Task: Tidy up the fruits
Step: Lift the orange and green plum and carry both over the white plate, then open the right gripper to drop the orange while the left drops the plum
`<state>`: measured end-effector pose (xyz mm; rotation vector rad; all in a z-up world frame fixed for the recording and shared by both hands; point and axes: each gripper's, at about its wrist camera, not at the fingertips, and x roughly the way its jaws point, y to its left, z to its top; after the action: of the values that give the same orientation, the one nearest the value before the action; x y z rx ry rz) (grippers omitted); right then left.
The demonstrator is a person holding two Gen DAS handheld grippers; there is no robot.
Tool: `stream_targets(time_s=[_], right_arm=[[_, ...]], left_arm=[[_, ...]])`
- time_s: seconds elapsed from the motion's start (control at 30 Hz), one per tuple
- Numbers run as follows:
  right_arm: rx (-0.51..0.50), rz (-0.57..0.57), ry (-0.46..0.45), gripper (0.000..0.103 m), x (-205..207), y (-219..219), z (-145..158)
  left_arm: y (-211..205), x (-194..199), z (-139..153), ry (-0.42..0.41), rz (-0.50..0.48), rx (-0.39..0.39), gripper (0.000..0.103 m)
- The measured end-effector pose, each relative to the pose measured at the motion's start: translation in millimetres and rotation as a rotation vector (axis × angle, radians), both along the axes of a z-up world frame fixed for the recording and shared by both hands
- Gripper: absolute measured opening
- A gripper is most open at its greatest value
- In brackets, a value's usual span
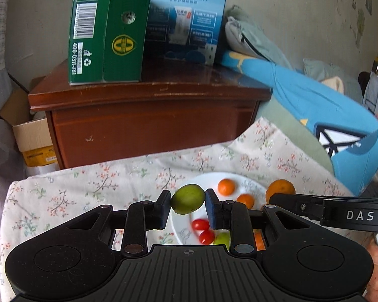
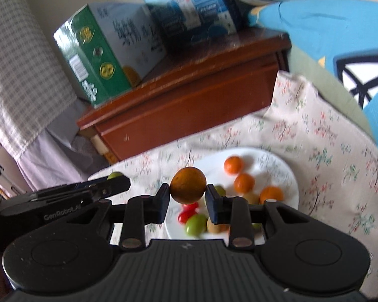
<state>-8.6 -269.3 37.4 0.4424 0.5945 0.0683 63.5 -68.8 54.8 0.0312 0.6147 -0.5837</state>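
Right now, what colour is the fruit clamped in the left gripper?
Yellowish green. The fruit sits between the left gripper pads, clearest in the left wrist view.

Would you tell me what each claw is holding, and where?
Left claw pinches a green fruit across its sides; right claw an orange fruit likewise.

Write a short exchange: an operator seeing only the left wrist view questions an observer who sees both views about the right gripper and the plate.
Operator: Is the right gripper really gripping that orange fruit?
Observer: Yes. Its pads clamp the fruit on both sides, above the plate.
Operator: The left gripper, shut on a green fruit, hides the plate's near part. How many small oranges are on it?
Observer: Three show; the third sits toward the plate's right rim.
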Motion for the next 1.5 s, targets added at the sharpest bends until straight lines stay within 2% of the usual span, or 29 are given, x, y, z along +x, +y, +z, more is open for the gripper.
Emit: stream_targets(time_s=[0.2, 0.73, 1.0, 1.03, 1.07, 1.13, 1.23, 1.33, 1.5], right_arm=[[0.002, -0.044, -0.014, 0.031, 3.1, -10.1, 2.0], [0.084, -0.097, 0.082, 0.031, 23.5, -23.9, -28.6], [0.123, -0.133, 0.101, 0.034, 28.2, -28.2, -40.5], [0.12, -0.135, 0.094, 0.034, 27.7, -28.1, -39.4], [0.118, -0.137, 0.085, 0.034, 26.7, -27.9, -38.0], [0.112, -0.133, 0.075, 0.036, 25.9, -27.8, -35.1], [0.104, -0.142, 0.069, 0.045, 24.5, -27.3, -31.9], [0.1, -0.153, 0.07, 0.048, 22.9, -28.0, -29.2], [0.091, -0.168, 0.072, 0.055, 18.8, -26.5, -23.7]], left_arm=[[-14.4, 5.2, 0.8, 0.006, -0.021, -0.018, 0.027], [-45.2, 18.6, -40.7, 0.103, -0.059, 0.014, 0.027], [-51.3, 17.3, -48.4, 0.121, -0.064, 0.034, 0.03], [-52.3, 16.6, -47.4, 0.123, -0.063, 0.039, 0.035], [-52.7, 15.3, -46.5, 0.123, -0.056, 0.048, 0.05], [-51.9, 11.0, -43.9, 0.106, -0.03, 0.059, 0.068], [-52.4, 5.8, -39.0, 0.091, -0.025, 0.074, 0.072], [-52.5, 1.7, -34.1, 0.096, -0.01, 0.097, 0.082], [-49.5, -5.8, -28.4, 0.109, 0.004, 0.117, 0.084]])
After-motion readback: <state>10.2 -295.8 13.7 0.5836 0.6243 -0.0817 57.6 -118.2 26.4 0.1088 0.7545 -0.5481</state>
